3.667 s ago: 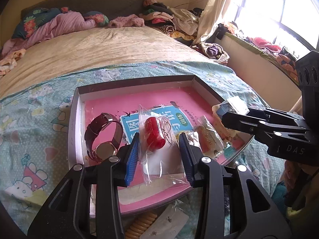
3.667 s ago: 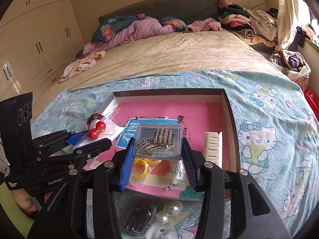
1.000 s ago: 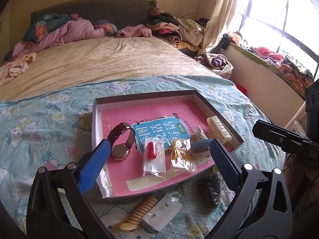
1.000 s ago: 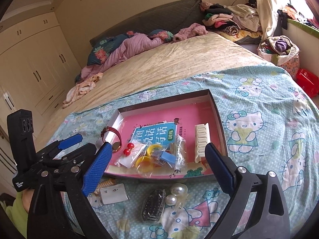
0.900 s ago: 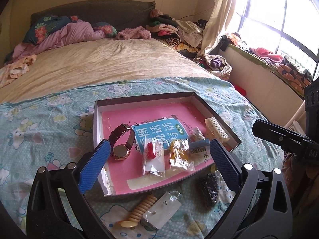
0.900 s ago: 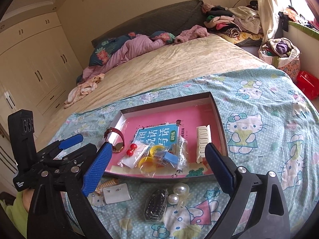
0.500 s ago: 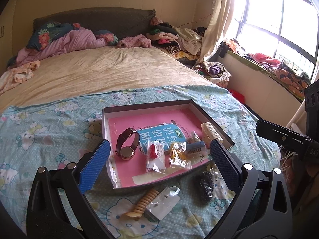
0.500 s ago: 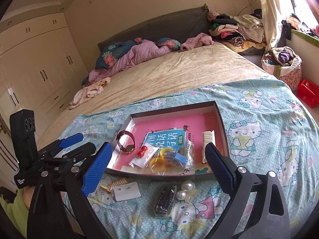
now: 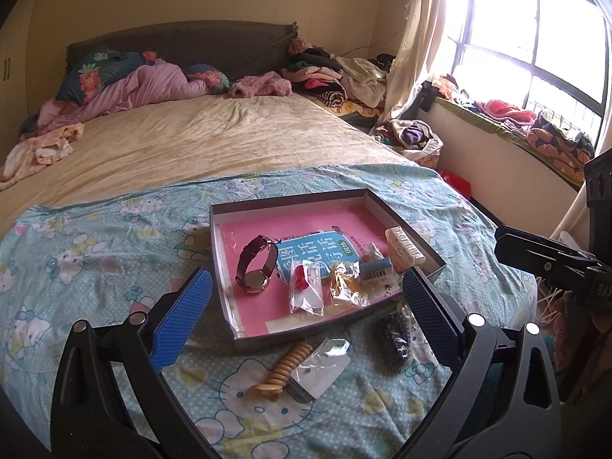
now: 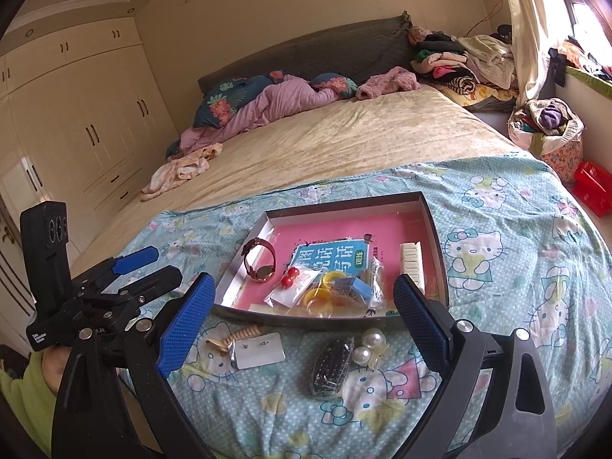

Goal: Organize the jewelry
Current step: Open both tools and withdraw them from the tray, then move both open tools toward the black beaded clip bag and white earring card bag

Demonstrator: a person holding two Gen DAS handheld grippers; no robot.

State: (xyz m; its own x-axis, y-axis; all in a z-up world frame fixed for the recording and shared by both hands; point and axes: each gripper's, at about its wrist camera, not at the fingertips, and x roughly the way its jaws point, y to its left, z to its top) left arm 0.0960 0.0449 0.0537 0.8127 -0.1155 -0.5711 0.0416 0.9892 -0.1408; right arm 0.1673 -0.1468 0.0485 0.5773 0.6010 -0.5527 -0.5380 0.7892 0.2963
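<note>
A shallow box with a pink floor point(image 9: 290, 201) lies on the bedspread. Inside it are a brown-strap watch point(image 9: 256, 264), a bag of red beads point(image 9: 304, 290), a bag of yellow rings point(image 9: 344, 287), a small blue box point(image 9: 376, 273) and a white comb clip point(image 9: 405, 248). In front of the box lie a beige spiral tie point(image 10: 241, 334), an earring card point(image 10: 258, 350), a black beaded piece point(image 10: 332, 367) and two pearls point(image 10: 367, 346). My left gripper point(image 9: 305, 279) and right gripper point(image 10: 302, 279) hover wide open and hold nothing, back from the box's near rim.
The patterned blue bedspread point(image 10: 497, 267) covers the foot of a large bed with rumpled bedding at the headboard point(image 9: 153, 84). Clothes are piled by the window point(image 9: 344, 76). Wardrobes point(image 10: 76, 114) stand on the left. A sleeve and hand point(image 10: 26, 394) hold the left gripper point(image 10: 168, 265).
Both grippers have drawn back and upward from the box, so it looks smaller. Earlier they were narrowed around a bead bag and a clear case; both now stand wide open.
</note>
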